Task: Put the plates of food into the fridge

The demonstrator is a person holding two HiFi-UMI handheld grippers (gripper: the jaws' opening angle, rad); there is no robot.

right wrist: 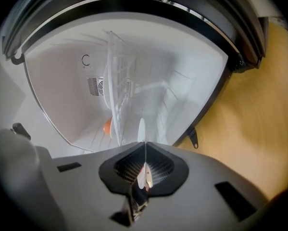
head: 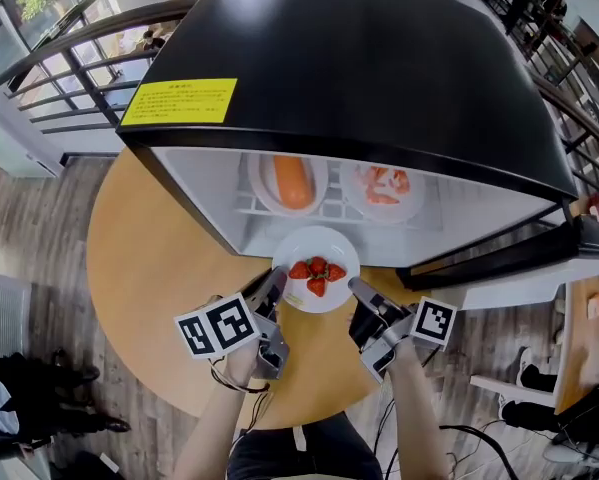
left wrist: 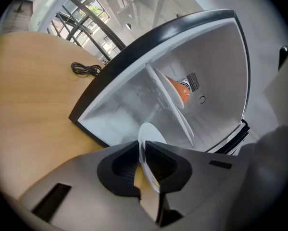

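A white plate of strawberries (head: 317,268) hangs at the mouth of the open black fridge (head: 359,58), below its wire shelf (head: 329,211). My left gripper (head: 277,280) is shut on the plate's left rim and my right gripper (head: 357,288) on its right rim. In the left gripper view the plate (left wrist: 151,133) stands edge-on between the dark pads of the left gripper (left wrist: 143,150). The right gripper view shows the same plate's rim (right wrist: 142,128) pinched by the right gripper (right wrist: 144,150). On the shelf sit a plate with an orange food (head: 292,180) and a plate with pink food (head: 382,188).
The fridge lies on a round wooden table (head: 149,268). Its open door (head: 519,258) juts out at the right. A coiled black cable (left wrist: 86,69) lies on the table beside the fridge. Railings and wooden floor surround the table.
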